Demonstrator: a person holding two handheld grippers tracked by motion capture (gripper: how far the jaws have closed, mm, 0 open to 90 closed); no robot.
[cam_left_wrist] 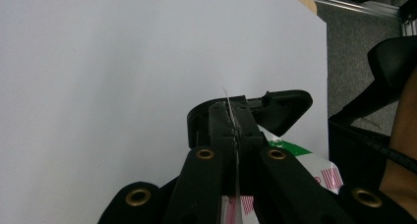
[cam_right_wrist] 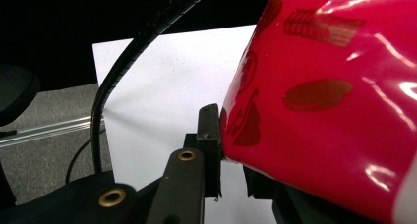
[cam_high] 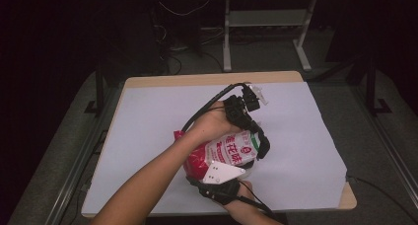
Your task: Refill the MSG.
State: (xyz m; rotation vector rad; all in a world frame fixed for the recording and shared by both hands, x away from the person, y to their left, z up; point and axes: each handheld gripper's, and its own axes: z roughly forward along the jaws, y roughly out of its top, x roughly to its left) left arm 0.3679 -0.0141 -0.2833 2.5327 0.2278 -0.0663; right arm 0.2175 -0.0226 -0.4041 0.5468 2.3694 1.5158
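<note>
A red and white snack bag [cam_high: 231,148] with red print and a green patch is held up over the white sheet [cam_high: 157,116] between both grippers. My left gripper [cam_high: 260,142], reaching across from the far side, is shut on the bag's thin sealed edge; in the left gripper view that seam [cam_left_wrist: 231,111] runs between the closed jaws of the left gripper [cam_left_wrist: 232,117]. My right gripper [cam_high: 198,179], with its grey plate [cam_high: 224,171] on top, is at the near side. In the right gripper view it [cam_right_wrist: 230,153] pinches the glossy red end of the bag [cam_right_wrist: 324,96].
The white sheet covers a wooden table [cam_high: 300,77] whose near right corner [cam_high: 349,201] is bare. A black cable [cam_high: 379,190] trails off that corner. Metal desk legs [cam_high: 226,37] and loose cables [cam_high: 172,47] are on the grey floor beyond.
</note>
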